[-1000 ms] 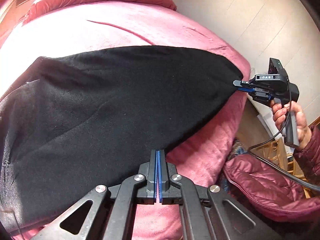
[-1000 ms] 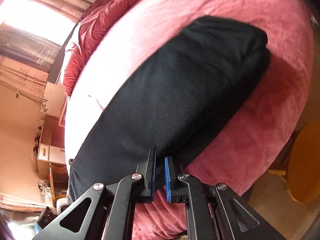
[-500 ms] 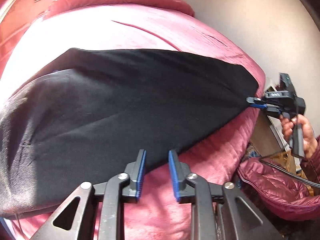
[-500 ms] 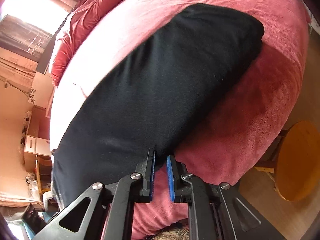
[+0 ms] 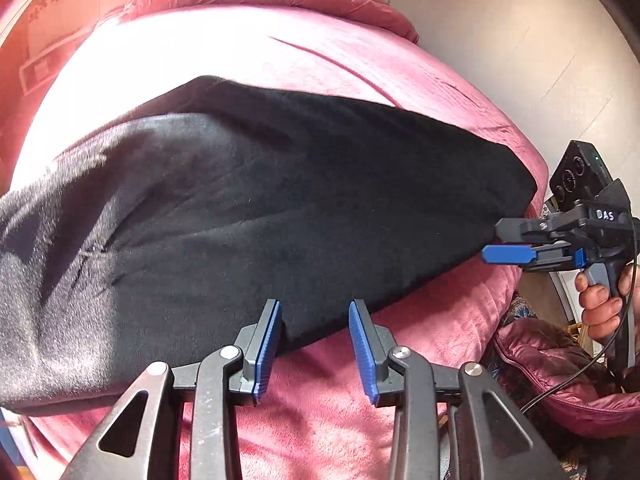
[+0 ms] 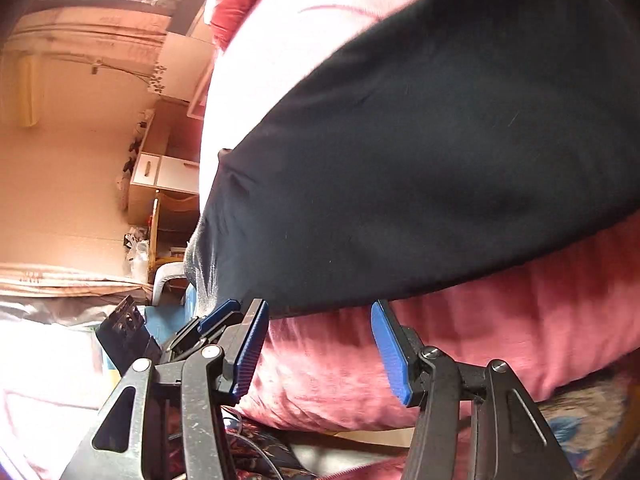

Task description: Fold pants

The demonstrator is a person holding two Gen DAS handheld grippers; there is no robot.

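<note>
Pants flat across the red bed, long and black, near edge by both claws. Left claw spread apart, straddling that edge, gripping nothing. Right claw likewise wide apart at the hem end, just off the cloth. Probably laid out smooth, ready for the next fold. No containers worth noting.
</note>
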